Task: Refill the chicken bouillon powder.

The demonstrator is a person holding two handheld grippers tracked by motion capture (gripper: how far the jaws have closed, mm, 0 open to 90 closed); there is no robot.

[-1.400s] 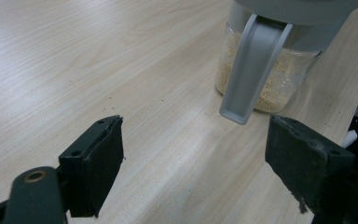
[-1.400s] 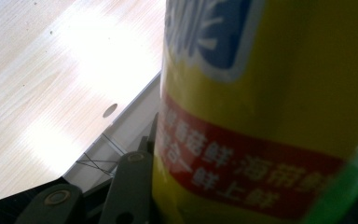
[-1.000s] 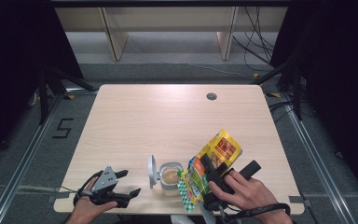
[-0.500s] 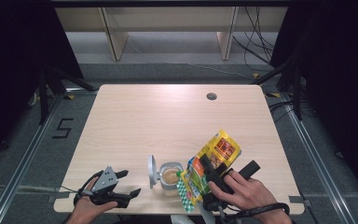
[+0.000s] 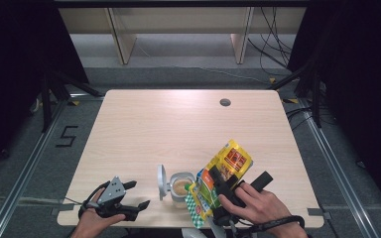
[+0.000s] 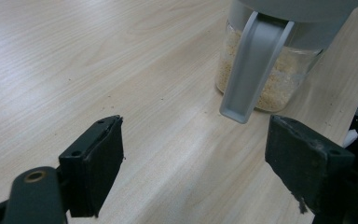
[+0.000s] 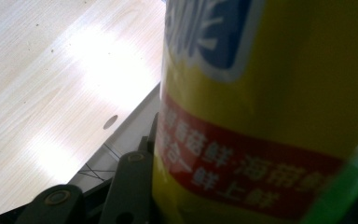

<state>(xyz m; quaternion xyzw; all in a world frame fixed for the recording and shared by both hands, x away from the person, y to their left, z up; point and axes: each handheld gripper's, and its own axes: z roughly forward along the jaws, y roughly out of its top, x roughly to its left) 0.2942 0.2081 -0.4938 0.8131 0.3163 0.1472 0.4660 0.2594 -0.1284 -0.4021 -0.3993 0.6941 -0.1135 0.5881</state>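
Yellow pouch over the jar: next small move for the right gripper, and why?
Probably tip the yellow pouch a little further, its lower end toward the jar. The right gripper is shut on the pouch, held tilted beside the jar, whose lid stands flipped open, with granules inside. The left gripper rests open on the table, apart from the jar.

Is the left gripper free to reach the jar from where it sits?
Probably yes. The left gripper is open and holds nothing, and bare table lies between it and the jar. The jar's hinged grey lid hangs on that side, though.
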